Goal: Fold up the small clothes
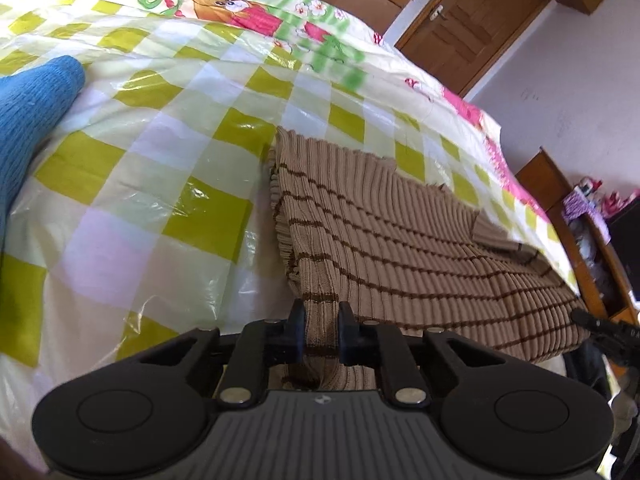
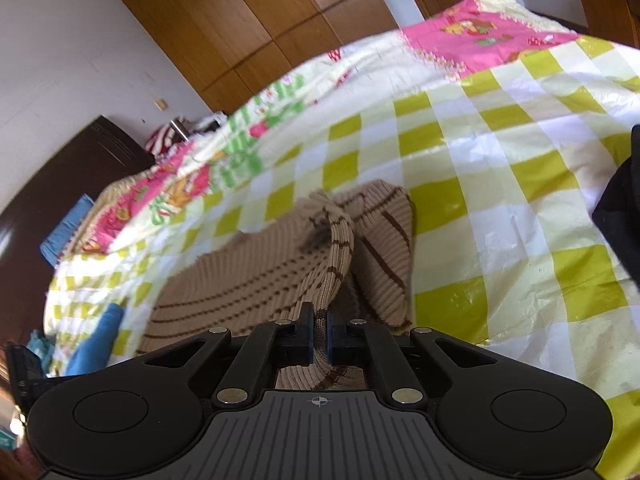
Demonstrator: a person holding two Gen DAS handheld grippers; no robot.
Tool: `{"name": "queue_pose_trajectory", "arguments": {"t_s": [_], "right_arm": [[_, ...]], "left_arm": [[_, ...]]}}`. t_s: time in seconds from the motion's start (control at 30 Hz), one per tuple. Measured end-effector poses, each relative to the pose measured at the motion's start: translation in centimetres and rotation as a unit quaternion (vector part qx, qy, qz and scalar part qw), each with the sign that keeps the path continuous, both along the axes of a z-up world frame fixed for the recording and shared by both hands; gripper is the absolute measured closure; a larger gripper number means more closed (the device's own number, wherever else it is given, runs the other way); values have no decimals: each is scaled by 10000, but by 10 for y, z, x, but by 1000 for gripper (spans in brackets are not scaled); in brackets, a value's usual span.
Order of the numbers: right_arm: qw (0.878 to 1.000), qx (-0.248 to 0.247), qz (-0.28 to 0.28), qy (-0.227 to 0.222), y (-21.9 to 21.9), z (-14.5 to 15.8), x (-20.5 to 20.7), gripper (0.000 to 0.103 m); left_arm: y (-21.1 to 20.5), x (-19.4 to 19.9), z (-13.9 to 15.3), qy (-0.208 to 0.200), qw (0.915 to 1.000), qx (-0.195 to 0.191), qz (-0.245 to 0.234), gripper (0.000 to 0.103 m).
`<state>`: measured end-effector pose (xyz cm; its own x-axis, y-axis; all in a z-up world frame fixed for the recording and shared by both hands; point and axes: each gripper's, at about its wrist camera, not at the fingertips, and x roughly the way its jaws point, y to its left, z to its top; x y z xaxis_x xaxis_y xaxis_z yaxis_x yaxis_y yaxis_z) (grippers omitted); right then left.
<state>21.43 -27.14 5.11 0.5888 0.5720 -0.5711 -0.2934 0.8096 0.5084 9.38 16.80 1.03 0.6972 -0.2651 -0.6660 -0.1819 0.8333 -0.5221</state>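
Observation:
A tan ribbed knit garment with thin brown stripes (image 1: 400, 240) lies on the bed's checkered green-and-white plastic cover (image 1: 160, 184). My left gripper (image 1: 322, 320) is shut on the garment's near left edge, with the fabric bunched between its black pads. In the right wrist view the same tan knit garment (image 2: 240, 272) rises into a fold, and my right gripper (image 2: 319, 328) is shut on its near edge, pinching a raised ridge of cloth. The other gripper's tip (image 1: 600, 328) shows at the right edge of the left wrist view.
A blue knit piece (image 1: 36, 108) lies at the left on the cover, also seen as the blue knit piece (image 2: 96, 344). A dark cloth (image 2: 624, 208) sits at the right. A pink cartoon bedspread (image 2: 480, 32), wooden wardrobes (image 2: 260, 20), a door (image 1: 472, 20) and a cluttered shelf (image 1: 592, 220) surround the bed.

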Motion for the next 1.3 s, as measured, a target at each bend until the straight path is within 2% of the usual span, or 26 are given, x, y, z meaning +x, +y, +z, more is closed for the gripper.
{"name": "queue_pose_trajectory", "arguments": {"t_s": [0.1,0.2,0.3,0.37,0.5,0.63,0.7,0.73,0.8,0.87,0.93,0.97,1.0,1.03,1.07,1.17,1.2,1.3], "right_arm": [[9997,200,-167,7,-10,0,-15,98],[9974,-40,-389,602,-14,-39,-14,98],[9941,-139,-574,908,-17,-66,-7,97],[9951,-274,-583,747,-14,-60,-8,92],[9930,-1075,-474,128,-3,-32,-16,88],[9783,-1862,-481,-775,14,-6,-26,85],[9758,-1871,-132,-1120,30,1,-25,85],[9775,-1765,161,-1146,40,2,-22,85],[9801,-1603,604,-1005,65,-7,-8,86],[9811,-1554,802,-825,85,-22,11,88],[9838,-1525,662,-673,92,-35,35,88],[9856,-1472,515,-655,89,-40,47,94],[9863,-1478,266,-680,83,-42,56,94],[9874,-1427,-72,-684,73,-43,66,100],[9898,-1226,-356,-634,59,-44,74,101],[9867,-836,-1314,-459,22,-42,83,95],[9859,-686,-1457,-451,11,-40,80,86],[9846,-728,-1478,-586,8,-31,66,85]], "left_arm": [[1,-5,-4,-13,10000,-62,56,74],[2,2,-24,287,9995,-29,103,75],[4,4,-24,296,9995,-48,102,73],[4,3,-19,256,9996,112,63,73],[1,1,-7,111,9991,410,22,69],[-4,2,11,-213,9961,845,148,68],[-7,6,18,-384,9960,807,97,66],[-10,10,20,-456,9961,753,57,65],[-20,20,20,-551,9959,701,-137,64],[-32,34,15,-533,9955,704,-346,64],[-41,49,5,-453,9943,792,-560,64],[-42,56,-2,-365,9936,897,-590,64],[-44,60,-8,-287,9927,1005,-610,64],[-43,62,-14,-254,9926,1016,-612,64],[-40,62,-16,-250,9937,925,-578,64],[-35,57,-14,-289,9953,783,-483,64],[-35,55,-13,-295,9953,793,-462,64],[-35,53,-8,-341,9956,756,-435,64]]}}
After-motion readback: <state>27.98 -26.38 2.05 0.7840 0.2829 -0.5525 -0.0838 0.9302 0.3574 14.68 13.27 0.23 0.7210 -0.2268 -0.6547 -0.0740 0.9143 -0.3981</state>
